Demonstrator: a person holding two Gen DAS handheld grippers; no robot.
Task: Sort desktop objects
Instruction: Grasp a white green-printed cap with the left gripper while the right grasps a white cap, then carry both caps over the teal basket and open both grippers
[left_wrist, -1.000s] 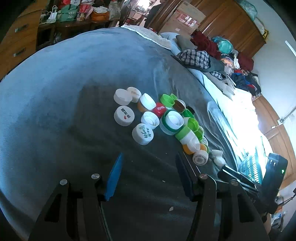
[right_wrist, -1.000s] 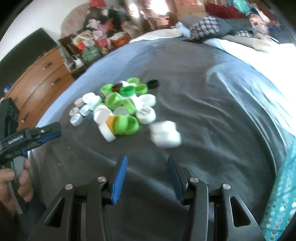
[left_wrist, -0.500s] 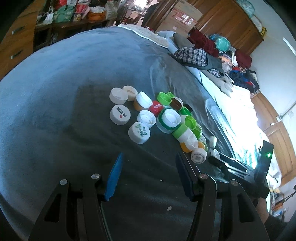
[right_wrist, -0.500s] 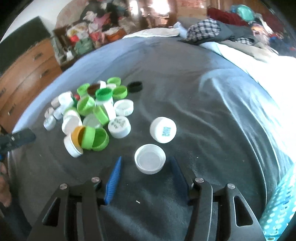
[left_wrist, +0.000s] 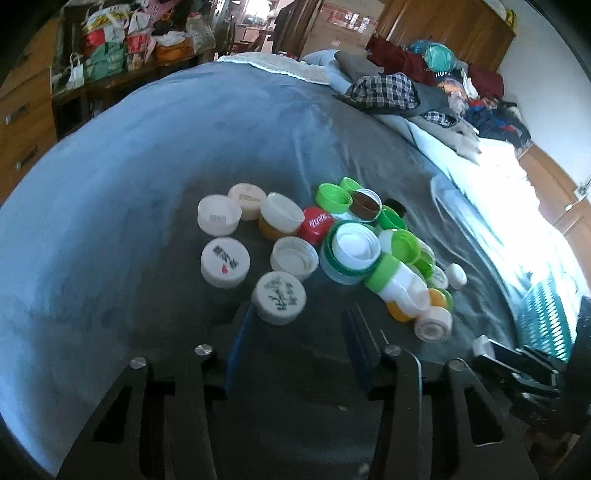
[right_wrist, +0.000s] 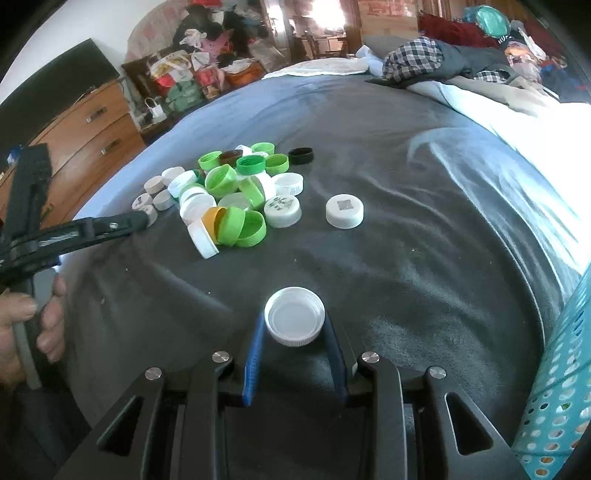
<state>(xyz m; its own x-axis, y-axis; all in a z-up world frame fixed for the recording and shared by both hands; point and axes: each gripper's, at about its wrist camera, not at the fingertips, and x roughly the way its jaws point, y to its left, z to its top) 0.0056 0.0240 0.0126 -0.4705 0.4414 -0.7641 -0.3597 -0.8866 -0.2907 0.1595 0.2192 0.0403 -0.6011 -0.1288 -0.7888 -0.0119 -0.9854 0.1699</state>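
A pile of white, green, orange, red and brown bottle caps lies on a grey blanket. My left gripper is open, with a white printed cap just past its left fingertip. In the right wrist view the pile lies far left. My right gripper has its jaws closed on an upturned white cap. Another white cap lies alone beyond it. The left gripper shows at the left, held by a hand.
A teal perforated basket stands at the right edge; it also shows in the left wrist view. Clothes are piled at the far end of the bed. A wooden dresser stands at the left.
My right gripper has moved forward onto the upturned white cap and closed on it. My left gripper has moved closer to the pile, up to the printed white cap.
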